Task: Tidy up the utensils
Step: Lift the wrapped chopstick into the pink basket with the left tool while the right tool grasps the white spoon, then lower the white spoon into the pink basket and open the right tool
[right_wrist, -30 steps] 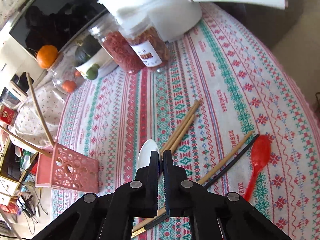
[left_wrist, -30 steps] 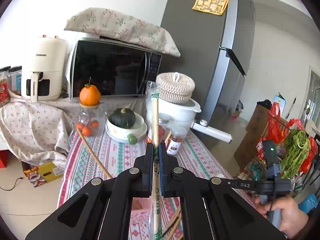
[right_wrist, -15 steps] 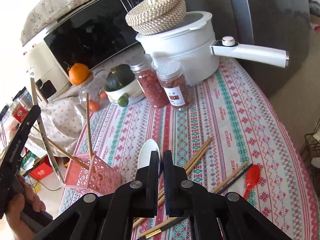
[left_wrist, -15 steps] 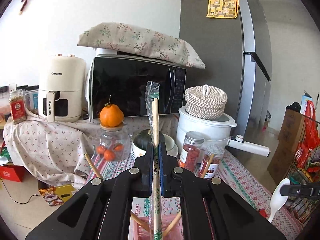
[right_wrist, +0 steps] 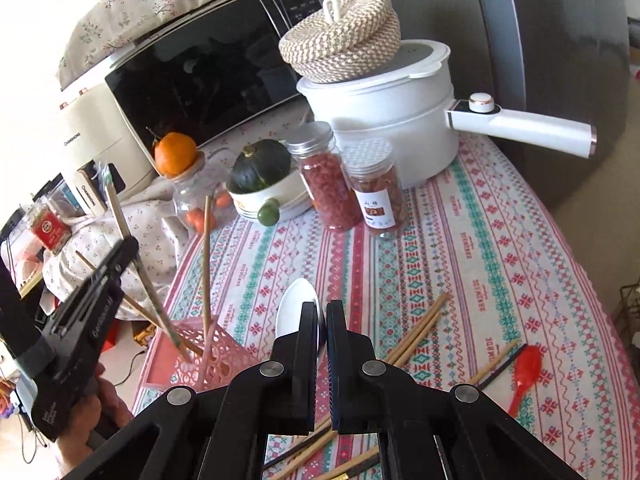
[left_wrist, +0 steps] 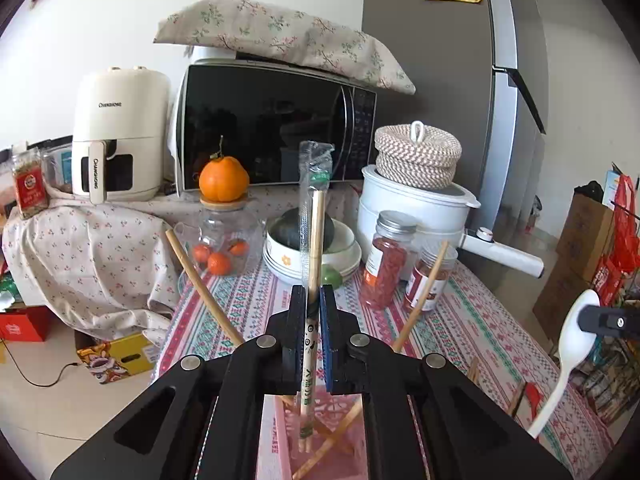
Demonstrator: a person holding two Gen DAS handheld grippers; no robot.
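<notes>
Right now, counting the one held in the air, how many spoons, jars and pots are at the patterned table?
Spoons: 2 (white spoon, held; red spoon, on the cloth)
Jars: 3 (glass jar of oranges, silver-lidded jar, white-lidded jar)
Pots: 1 (white pot)
Total: 6

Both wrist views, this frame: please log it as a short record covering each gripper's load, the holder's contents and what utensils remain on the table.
left gripper: jaws opening around plastic-wrapped wooden chopsticks, lower ends in pink perforated plastic holder
right gripper: shut on white plastic spoon, lifted off the table
holder contents: several bare wooden chopsticks, leaning
left on patterned tablecloth: red plastic spoon, loose chopsticks
</notes>
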